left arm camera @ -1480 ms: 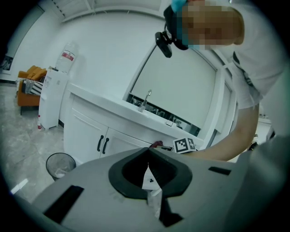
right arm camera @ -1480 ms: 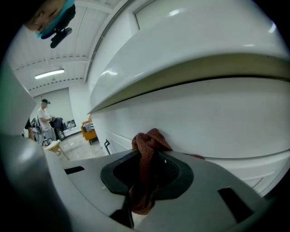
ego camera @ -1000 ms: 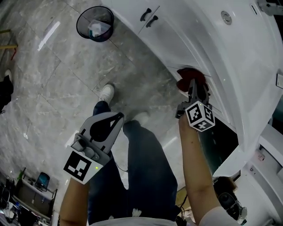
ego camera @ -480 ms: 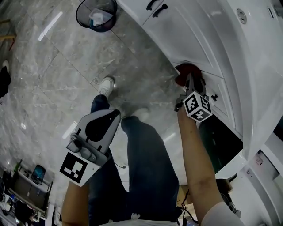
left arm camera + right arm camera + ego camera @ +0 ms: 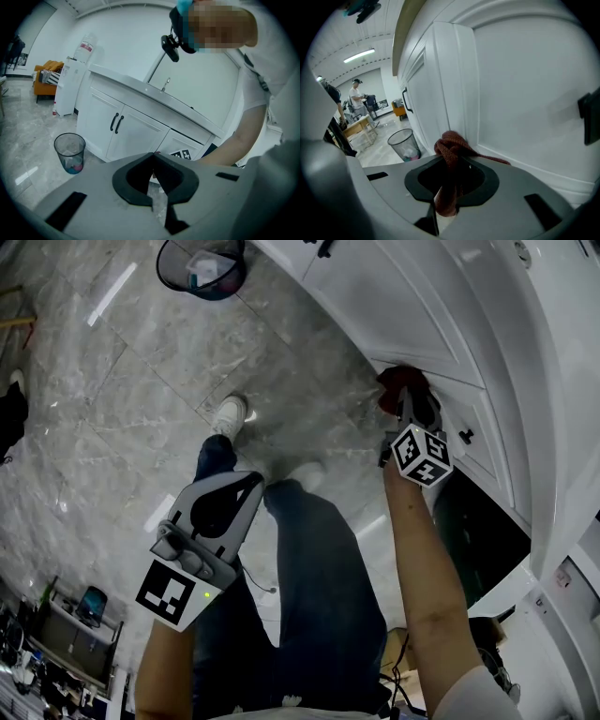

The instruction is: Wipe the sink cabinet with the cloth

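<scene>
A: Where is the cloth?
B: The red-brown cloth (image 5: 451, 146) is bunched and clamped in the right gripper's (image 5: 450, 185) jaws. Its knot pokes past the tips and is pressed on the white sink cabinet (image 5: 525, 89), at the edge of a door panel.
A: And the left gripper (image 5: 153, 174)?
B: Its jaws are closed together on nothing. It is beside the person's leg (image 5: 314, 587), well apart from the cabinet.
</scene>
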Tool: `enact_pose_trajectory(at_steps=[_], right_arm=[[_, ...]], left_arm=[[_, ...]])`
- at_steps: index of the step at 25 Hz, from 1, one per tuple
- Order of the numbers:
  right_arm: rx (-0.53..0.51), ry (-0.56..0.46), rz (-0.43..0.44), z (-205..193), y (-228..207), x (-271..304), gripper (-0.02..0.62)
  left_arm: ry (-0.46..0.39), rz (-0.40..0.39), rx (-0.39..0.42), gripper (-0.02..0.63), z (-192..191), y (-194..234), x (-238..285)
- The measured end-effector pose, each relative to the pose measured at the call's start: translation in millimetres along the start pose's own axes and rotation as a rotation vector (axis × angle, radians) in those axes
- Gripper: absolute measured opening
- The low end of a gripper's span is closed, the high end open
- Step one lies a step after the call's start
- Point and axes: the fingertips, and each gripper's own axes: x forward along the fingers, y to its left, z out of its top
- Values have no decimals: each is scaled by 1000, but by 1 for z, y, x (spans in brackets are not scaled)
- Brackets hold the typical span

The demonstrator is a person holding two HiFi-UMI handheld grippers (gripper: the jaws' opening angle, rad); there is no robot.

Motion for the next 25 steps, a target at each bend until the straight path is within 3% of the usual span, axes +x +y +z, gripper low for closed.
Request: enact_pose_trajectory(at_steps=[11, 19, 25], right_arm=[[43, 23, -59, -39, -69, -52, 66], [94, 51, -184, -77, -137, -101, 66], [85, 79, -231, -91, -170, -130, 66]], left_arm=[[85, -117, 70, 11, -10, -44, 38], [133, -191, 111, 11, -16, -74, 55], [162, -231, 145, 12, -24, -92, 63]])
